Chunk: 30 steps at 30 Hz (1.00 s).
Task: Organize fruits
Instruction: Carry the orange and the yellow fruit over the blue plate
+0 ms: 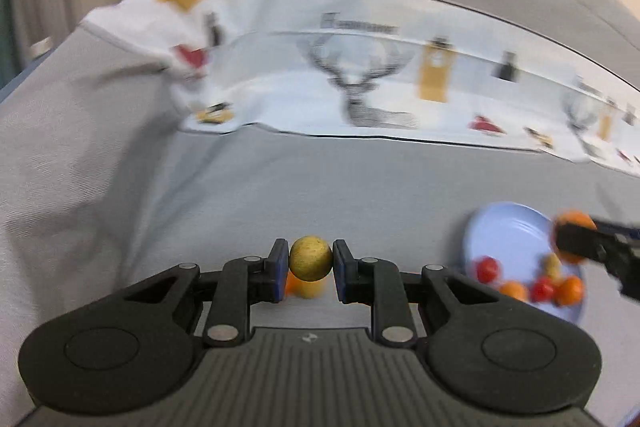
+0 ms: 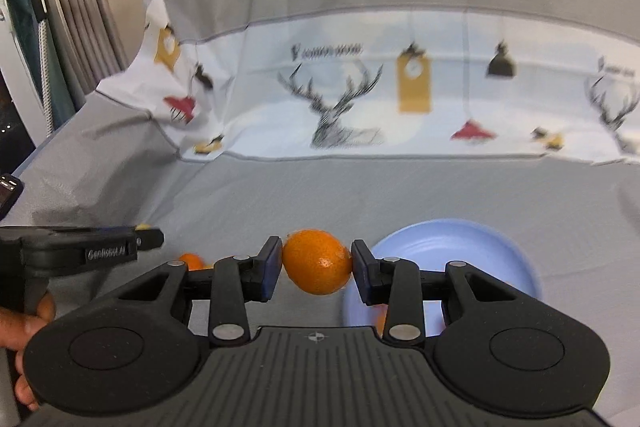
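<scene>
Currently left gripper [image 1: 310, 269] clamps a small yellow-green round fruit [image 1: 311, 258], right gripper [image 2: 317, 267] clamps a glossy orange citrus [image 2: 317, 261]; lower gently over pale-blue round plate [image 2: 472, 247], then release.

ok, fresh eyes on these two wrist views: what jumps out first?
Each pair of tongs grips a fruit: the left tongs pinch a small round yellow-green fruit, the right tongs an oval orange citrus fruit. Right of them, a pale blue round plate on the grey cloth holds red and orange fruits. Behind runs a white fabric band printed with stag heads.
</scene>
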Motion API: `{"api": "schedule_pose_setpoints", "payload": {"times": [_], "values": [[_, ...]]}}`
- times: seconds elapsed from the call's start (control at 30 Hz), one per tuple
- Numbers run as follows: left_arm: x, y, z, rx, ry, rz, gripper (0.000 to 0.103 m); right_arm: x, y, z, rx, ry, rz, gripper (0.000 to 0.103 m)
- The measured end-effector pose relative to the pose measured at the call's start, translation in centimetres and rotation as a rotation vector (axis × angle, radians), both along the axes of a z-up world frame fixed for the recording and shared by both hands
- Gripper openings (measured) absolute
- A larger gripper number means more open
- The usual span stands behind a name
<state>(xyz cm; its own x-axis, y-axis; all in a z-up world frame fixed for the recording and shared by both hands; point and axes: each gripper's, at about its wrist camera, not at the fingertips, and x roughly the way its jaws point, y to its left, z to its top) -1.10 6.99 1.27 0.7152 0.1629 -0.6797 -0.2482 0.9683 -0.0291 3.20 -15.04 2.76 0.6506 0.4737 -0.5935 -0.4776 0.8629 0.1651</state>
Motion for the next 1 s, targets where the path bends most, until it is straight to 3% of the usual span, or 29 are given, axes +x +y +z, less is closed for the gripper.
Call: {"api": "schedule_pose_setpoints", "payload": {"times": [0.1, 0.33, 0.57, 0.73, 0.87, 1.0], "values": [[-0.1, -2.9, 0.1, 0.029, -0.024, -0.078, 0.026, -0.6, -2.6, 0.0, 0.025, -0.034, -0.065, 0.039], [1.5, -4.7, -0.7, -0.021, -0.047, -0.157, 0.026, -1.4, -5.7, 0.1, 0.061, -0.119, -0.207, 0.039], [2.5, -5.7, -1.0, -0.063, -0.044, -0.210, 0.026, -1.5, -7.2, -2.7, 0.058, -0.130, -0.227, 0.039], [2.8, -6.5, -1.1, -0.068, -0.050, -0.256, 0.026, -1.6, -7.9, -2.5, 0.020, -0.172, -0.216, 0.039], [3.3, -6.8, -1.4, -0.095, -0.038, -0.256, 0.026, -2.0, -10.0, -2.6, 0.103, -0.153, -0.295, 0.039], [3.9, -7.4, -2.0, -0.138, -0.019, -0.251, 0.026, -1.6, -9.9, -3.4, 0.082, -0.146, -0.316, 0.039]]}}
